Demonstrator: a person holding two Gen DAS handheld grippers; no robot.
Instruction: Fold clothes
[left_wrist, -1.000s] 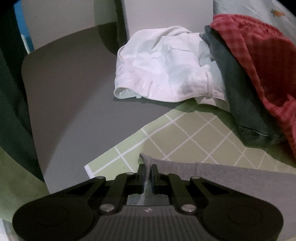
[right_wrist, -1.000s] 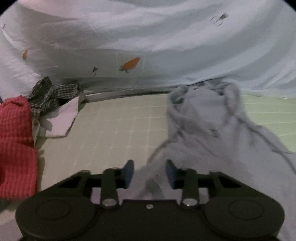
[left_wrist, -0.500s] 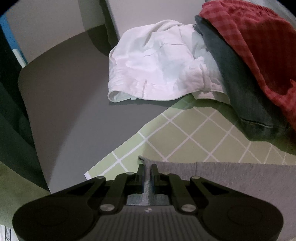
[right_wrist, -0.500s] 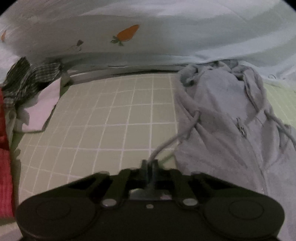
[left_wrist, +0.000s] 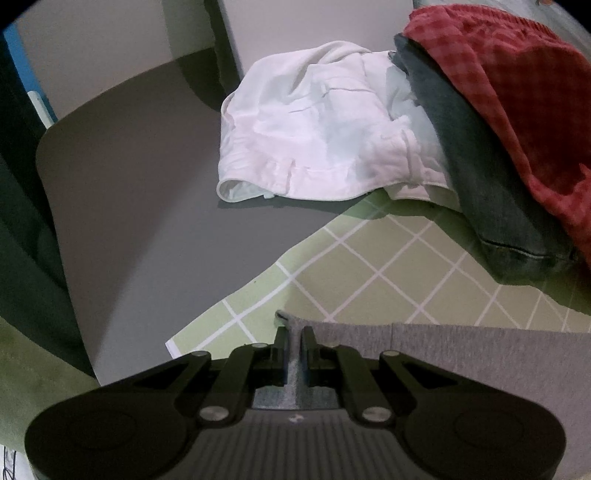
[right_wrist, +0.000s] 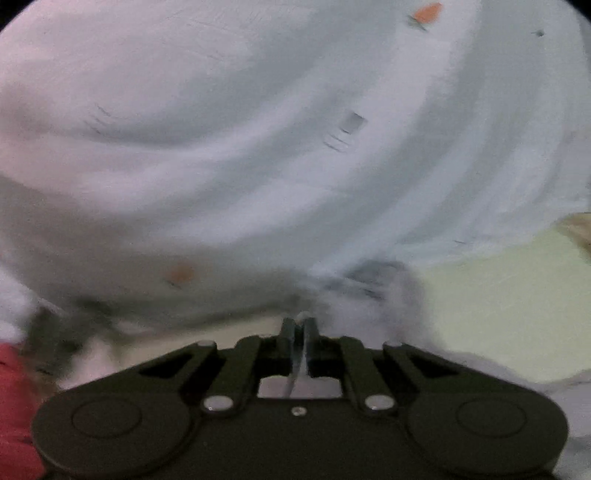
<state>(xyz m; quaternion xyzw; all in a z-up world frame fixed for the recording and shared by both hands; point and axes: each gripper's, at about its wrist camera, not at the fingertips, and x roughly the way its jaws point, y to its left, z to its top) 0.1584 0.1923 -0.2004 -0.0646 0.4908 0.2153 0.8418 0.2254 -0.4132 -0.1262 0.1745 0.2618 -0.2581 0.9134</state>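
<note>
- Left wrist view: my left gripper (left_wrist: 294, 338) has its two black fingers pressed together on a corner of the heather-grey knit garment (left_wrist: 480, 354); a narrow pinch of grey cloth stands up between the jaws and runs back toward the gripper body.
- The hem of the grey garment stretches straight off to the right from that pinch, lying over the pale green mat with a white grid (left_wrist: 369, 266).
- The mat's near corner rests on the dark grey rounded tabletop (left_wrist: 140, 184).
- Beyond the mat's edge, a crumpled white garment with a stitched waistband (left_wrist: 314, 147) lies partly on the tabletop and partly on the mat.
- Just right of it, and touching it, is a dark charcoal folded garment (left_wrist: 480, 177), with a red checked cloth (left_wrist: 517, 92) heaped on top of it.
- Right wrist view (blurred): my right gripper (right_wrist: 299, 332) is likewise closed, with a thin fold of pale grey fabric caught between the fingers; it appears to be the same grey garment (right_wrist: 384, 295), which spreads away to the right over the green mat (right_wrist: 498, 302).
- Behind fills a light blue sheet printed with small orange carrots (right_wrist: 258, 129).
- A patch of red cloth (right_wrist: 14, 406) sits at the lower left edge.
</note>
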